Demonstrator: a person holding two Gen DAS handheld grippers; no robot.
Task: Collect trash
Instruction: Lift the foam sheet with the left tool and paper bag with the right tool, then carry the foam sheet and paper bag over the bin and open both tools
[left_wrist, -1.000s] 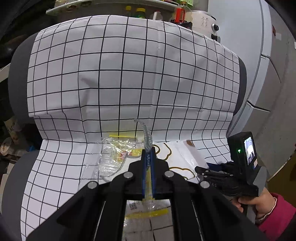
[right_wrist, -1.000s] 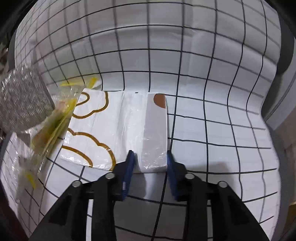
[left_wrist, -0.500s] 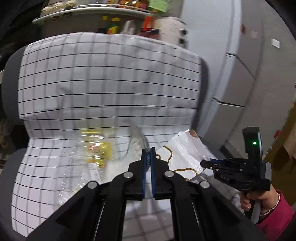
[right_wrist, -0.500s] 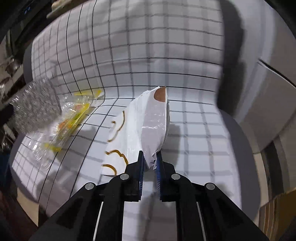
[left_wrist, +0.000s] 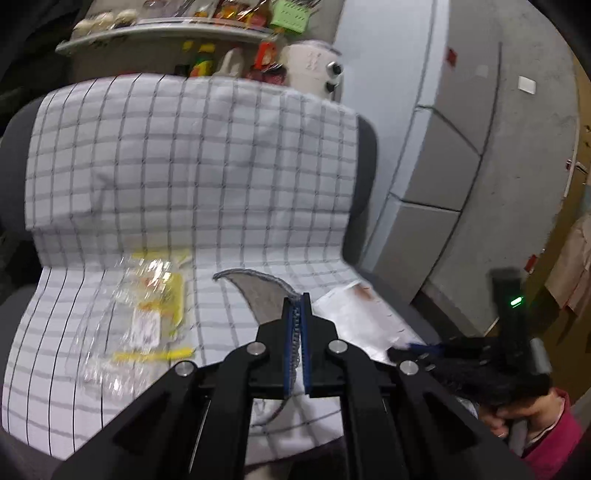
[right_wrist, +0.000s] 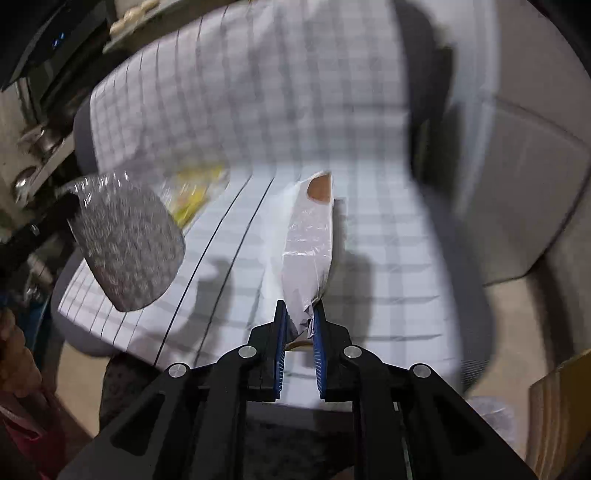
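A silvery textured plastic pouch (left_wrist: 264, 295) was clamped in the left tool (left_wrist: 296, 310). A white plastic bag (right_wrist: 308, 243) was gripped by the slightly opening right tool (right_wrist: 298, 317), above the checked seat cover (left_wrist: 184, 177).

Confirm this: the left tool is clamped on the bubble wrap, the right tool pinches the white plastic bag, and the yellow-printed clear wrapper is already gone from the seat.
Wrong on the wrapper. In the left wrist view the yellow-printed clear wrapper lies on the checked seat cover. The left tool does clamp the bubble wrap, and the right tool pinches the white plastic bag.
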